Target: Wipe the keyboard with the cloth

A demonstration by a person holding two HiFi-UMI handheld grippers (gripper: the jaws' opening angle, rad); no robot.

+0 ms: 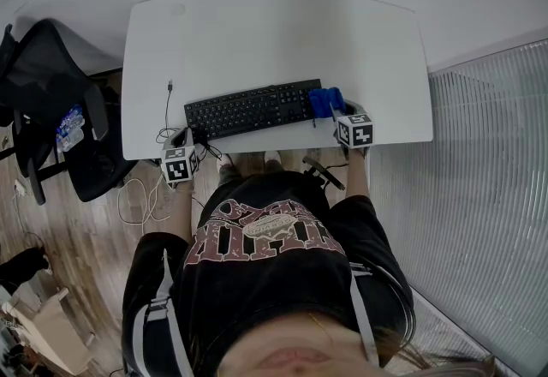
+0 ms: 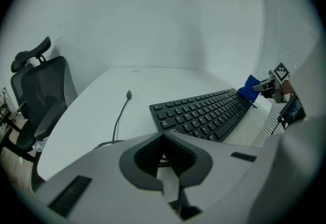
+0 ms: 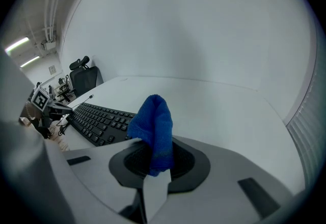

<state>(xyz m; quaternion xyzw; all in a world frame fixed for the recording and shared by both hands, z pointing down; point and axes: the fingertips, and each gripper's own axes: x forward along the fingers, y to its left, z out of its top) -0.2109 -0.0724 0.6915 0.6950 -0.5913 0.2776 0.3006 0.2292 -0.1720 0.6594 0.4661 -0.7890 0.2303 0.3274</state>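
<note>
A black keyboard (image 1: 250, 109) lies along the front of the white desk (image 1: 274, 32); it also shows in the left gripper view (image 2: 204, 114) and the right gripper view (image 3: 99, 121). My right gripper (image 1: 341, 112) is shut on a blue cloth (image 3: 154, 129) at the keyboard's right end, the cloth (image 1: 325, 100) bunched up by the last keys. My left gripper (image 1: 184, 142) hovers at the desk's front edge beside the keyboard's left end, its jaws shut with nothing between them.
A loose USB cable (image 1: 169, 105) runs over the desk left of the keyboard. A black office chair (image 1: 60, 105) stands left of the desk. A ribbed partition (image 1: 488, 195) runs along the right side.
</note>
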